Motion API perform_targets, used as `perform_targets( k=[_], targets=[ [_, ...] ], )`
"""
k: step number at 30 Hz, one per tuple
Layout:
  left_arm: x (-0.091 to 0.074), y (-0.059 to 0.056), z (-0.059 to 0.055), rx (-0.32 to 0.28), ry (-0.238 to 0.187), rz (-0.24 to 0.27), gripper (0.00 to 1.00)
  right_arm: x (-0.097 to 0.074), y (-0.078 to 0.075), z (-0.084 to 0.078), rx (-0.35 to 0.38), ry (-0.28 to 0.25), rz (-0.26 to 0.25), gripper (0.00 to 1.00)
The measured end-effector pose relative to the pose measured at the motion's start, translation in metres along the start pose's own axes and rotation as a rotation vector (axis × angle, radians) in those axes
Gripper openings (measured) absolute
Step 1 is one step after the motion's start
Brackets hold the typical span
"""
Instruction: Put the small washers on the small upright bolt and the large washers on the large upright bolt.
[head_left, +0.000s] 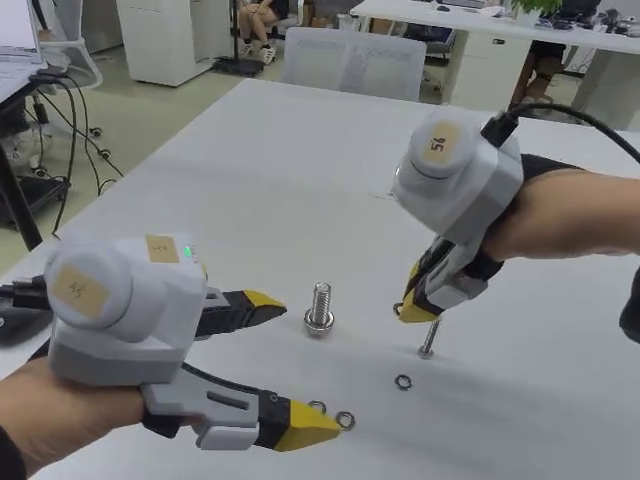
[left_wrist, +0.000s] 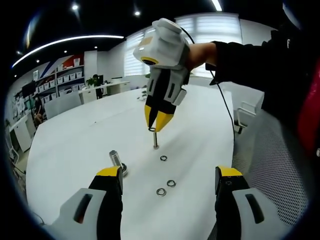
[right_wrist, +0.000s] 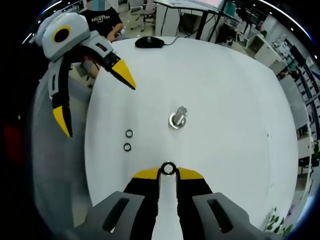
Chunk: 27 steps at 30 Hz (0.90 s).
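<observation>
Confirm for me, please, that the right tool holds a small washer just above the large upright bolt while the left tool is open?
Not quite. In the left gripper view the right tool holds its small washer over the small upright bolt, not the large upright bolt. The left tool is indeed open.
</observation>
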<state>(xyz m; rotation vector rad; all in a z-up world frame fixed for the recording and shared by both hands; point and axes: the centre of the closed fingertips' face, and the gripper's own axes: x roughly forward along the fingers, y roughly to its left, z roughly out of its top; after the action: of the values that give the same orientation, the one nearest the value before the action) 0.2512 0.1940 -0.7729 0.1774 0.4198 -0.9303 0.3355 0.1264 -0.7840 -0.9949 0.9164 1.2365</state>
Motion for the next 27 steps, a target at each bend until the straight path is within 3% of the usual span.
perform_targets(
  k=[14, 27],
  targets=[
    [0.010, -0.005, 0.004, 0.005, -0.008, -0.033, 0.75, -0.008, -0.023, -0.032, 0.055, 0.037, -0.037, 0.13],
    [0.013, -0.004, 0.003, -0.008, -0.014, -0.034, 0.75, 0.007, -0.030, -0.042, 0.051, 0.053, -0.024, 0.13]
  ],
)
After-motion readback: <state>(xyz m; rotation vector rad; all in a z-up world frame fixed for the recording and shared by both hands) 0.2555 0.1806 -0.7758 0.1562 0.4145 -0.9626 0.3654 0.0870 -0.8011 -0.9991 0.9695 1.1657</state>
